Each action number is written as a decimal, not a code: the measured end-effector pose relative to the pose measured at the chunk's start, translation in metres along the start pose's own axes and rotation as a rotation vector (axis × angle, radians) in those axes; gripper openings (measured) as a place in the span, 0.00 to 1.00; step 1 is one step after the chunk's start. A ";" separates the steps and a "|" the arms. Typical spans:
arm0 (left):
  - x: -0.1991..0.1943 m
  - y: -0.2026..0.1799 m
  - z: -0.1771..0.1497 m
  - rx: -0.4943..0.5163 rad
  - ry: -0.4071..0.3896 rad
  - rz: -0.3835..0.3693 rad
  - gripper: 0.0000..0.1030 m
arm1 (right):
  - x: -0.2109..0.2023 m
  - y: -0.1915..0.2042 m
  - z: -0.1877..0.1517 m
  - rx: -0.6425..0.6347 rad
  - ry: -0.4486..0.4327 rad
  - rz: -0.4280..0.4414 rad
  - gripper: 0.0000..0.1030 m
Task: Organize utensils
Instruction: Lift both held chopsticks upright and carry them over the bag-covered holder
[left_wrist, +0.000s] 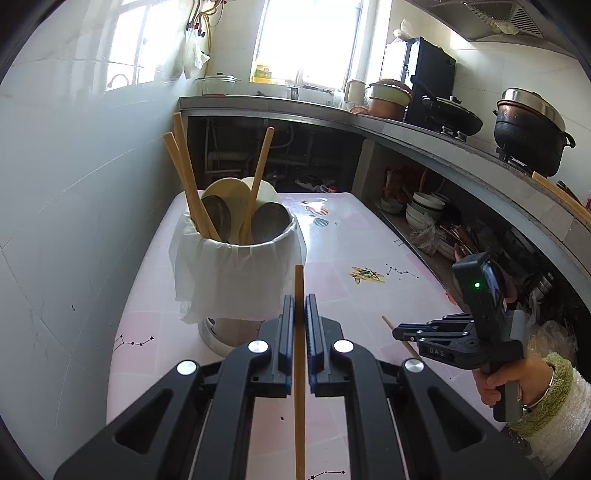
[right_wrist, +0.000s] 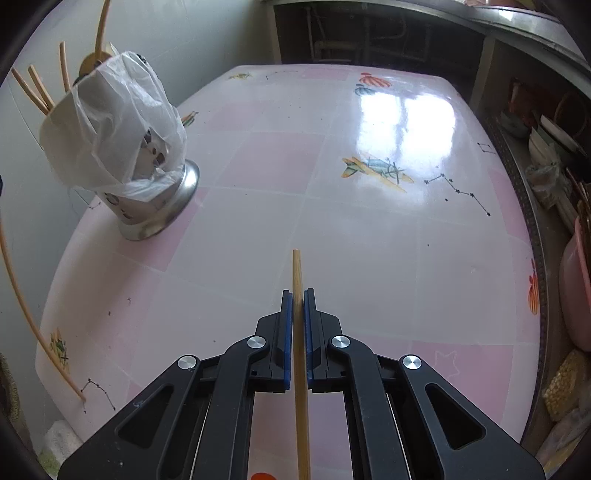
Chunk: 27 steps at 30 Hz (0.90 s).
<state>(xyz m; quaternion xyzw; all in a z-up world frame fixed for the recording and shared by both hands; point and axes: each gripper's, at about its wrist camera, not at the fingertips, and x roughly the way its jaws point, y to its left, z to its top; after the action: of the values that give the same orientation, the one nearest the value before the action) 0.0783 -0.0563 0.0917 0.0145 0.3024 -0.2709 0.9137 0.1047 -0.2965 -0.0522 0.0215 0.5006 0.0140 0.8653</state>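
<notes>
Chopsticks are what this moment turns on: each gripper has one pinched lengthwise between its jaws. The left gripper (left_wrist: 299, 306) holds its chopstick (left_wrist: 299, 354) along the line of its fingers, tip forward, which suits sliding it point-first into a container. The right gripper (right_wrist: 298, 301), low over the pink desk (right_wrist: 369, 229), has its jaws pressed onto a second chopstick (right_wrist: 297, 280) in the same in-line way, its tip near the desk; whether it touches I cannot tell.

Just beyond the left jaws stands the metal utensil holder (left_wrist: 225, 332), draped with a white plastic bag (left_wrist: 229, 280), probably as a liner. It already carries upright chopsticks (left_wrist: 188, 177) and spoons (left_wrist: 269, 221), so it looks like the destination for both held pieces.
</notes>
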 end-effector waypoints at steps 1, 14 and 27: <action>-0.001 0.000 0.000 0.003 -0.003 0.003 0.05 | -0.006 0.001 0.002 0.004 -0.015 0.005 0.04; -0.006 -0.006 0.005 0.020 -0.006 0.067 0.05 | -0.097 -0.003 0.013 0.070 -0.249 0.180 0.04; -0.012 -0.015 0.008 0.052 -0.028 0.107 0.05 | -0.136 0.000 0.021 0.076 -0.376 0.237 0.04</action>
<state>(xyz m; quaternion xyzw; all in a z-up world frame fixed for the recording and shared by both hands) 0.0676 -0.0650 0.1070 0.0504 0.2814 -0.2297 0.9303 0.0553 -0.3031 0.0760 0.1150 0.3246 0.0924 0.9343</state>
